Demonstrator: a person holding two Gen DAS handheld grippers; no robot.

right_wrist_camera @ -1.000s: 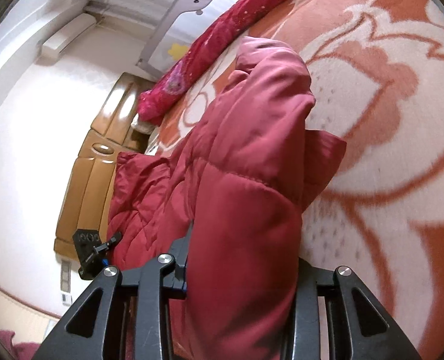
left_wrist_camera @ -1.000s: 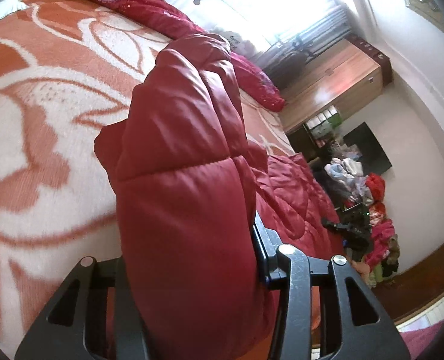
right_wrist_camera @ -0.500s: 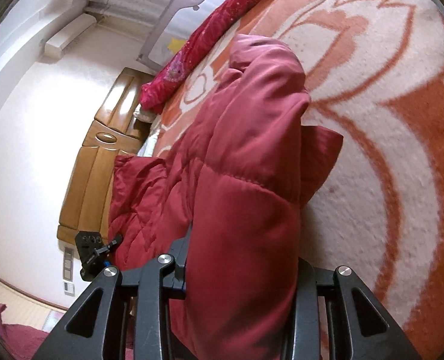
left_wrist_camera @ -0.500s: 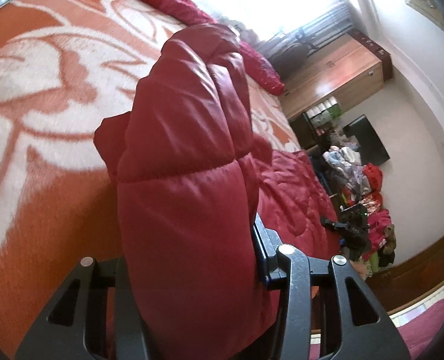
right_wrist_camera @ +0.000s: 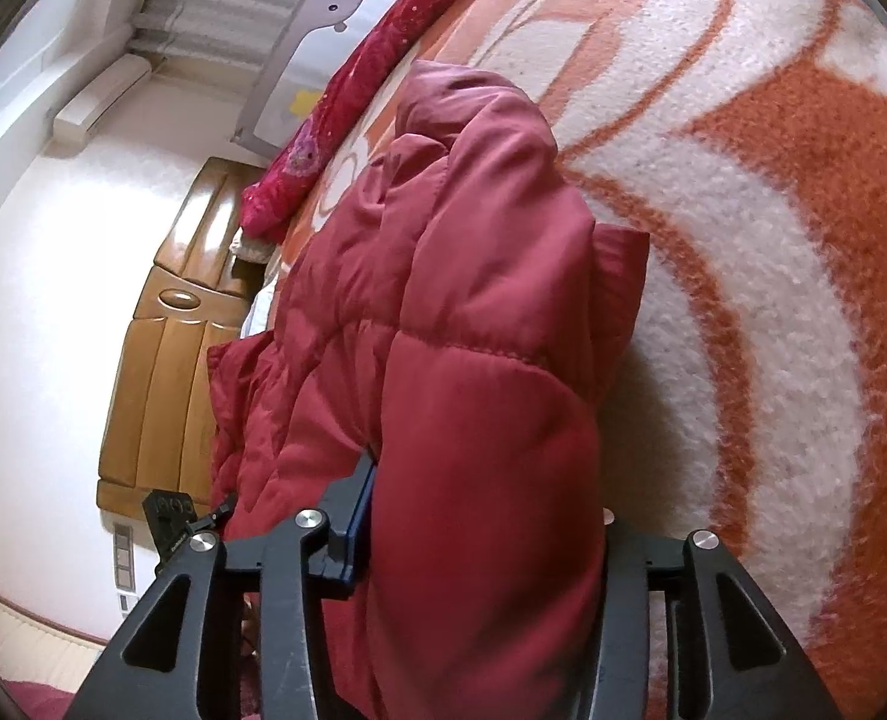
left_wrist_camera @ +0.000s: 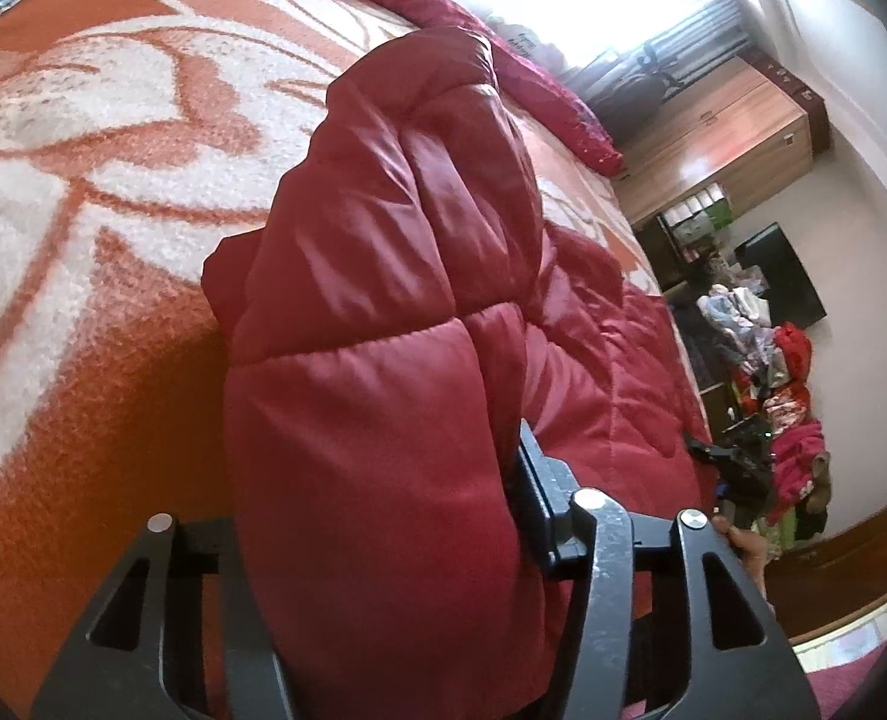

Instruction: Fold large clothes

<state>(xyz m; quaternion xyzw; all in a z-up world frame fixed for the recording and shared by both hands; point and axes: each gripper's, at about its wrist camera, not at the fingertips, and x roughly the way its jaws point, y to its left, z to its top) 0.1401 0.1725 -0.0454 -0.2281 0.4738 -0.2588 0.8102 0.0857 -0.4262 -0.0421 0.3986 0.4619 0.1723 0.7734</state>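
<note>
Red puffer jacket (left_wrist_camera: 383, 360) bunched in a thick roll over the orange-and-white blanket (left_wrist_camera: 83, 300), one padded end between the fingers of each claw, the rest trailing across the blanket between the two. Left gripper (left_wrist_camera: 383, 540) half spread with the quilted bulk filling the gap; jaws just been opening, the blue-edged pad on the inner side now showing a sliver of space against the fabric, the outer pad hidden behind the padding, so hard to tell whether any squeeze remains. Right gripper (right_wrist_camera: 479, 540) in much the same way: jaws just been opening around the jacket (right_wrist_camera: 479, 330), inner pad standing slightly clear, far pad buried under the puff. Judged from this: the laying-down part of a fold, the roll low over the blanket and about to be let go. To do it well: lower both ends onto the blanket together and level, so the folded edge lands straight rather than skewed; spread the jaws fully before drawing back, since slick puffy fabric tends to cling and drag with the pads; pull back along the fingers, not sideways; expect the padding to spring up, so a flattening press on top afterwards. Crimson quilt (left_wrist_camera: 533, 90) beyond the jacket, along the blanket's far edge, well apart from the work.
</note>
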